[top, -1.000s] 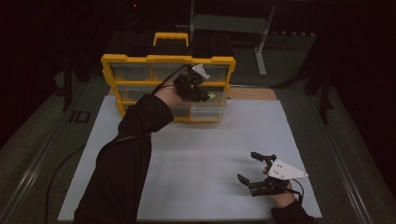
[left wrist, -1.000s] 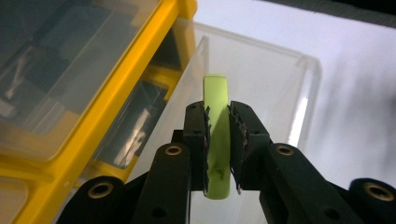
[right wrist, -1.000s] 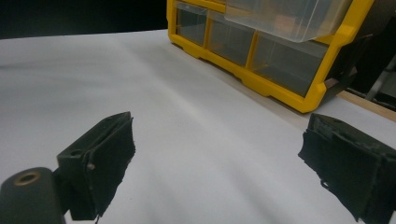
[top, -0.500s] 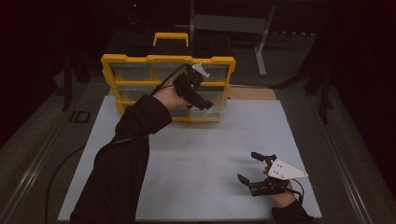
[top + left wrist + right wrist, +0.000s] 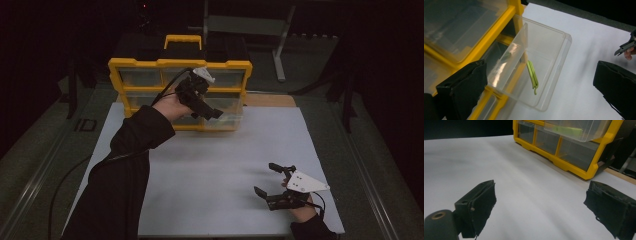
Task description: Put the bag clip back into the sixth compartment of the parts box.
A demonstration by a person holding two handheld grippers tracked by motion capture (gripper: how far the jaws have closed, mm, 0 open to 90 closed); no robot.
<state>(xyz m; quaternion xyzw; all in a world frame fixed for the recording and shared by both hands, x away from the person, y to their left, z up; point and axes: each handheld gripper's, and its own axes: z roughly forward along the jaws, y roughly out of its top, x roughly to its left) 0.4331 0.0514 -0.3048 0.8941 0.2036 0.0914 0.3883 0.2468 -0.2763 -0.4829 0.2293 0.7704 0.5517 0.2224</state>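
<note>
One light, stiff clear plastic drawer (image 5: pixel 541 62), pulled out of the yellow organiser (image 5: pixel 150 64) and holding a green clip (image 5: pixel 532 76), likely best gripped at its front lip, at twelve o'clock of the left gripper (image 5: pixel 202 106), just opened wide and empty; right gripper (image 5: pixel 275 179) also wide.

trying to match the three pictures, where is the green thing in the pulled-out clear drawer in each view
High view: faint green item in the open drawer, centre, just right of the left gripper.
Left gripper view: centre, on the drawer floor.
Right gripper view: top, right of centre.
Shared landmark: the yellow organizer.
</note>
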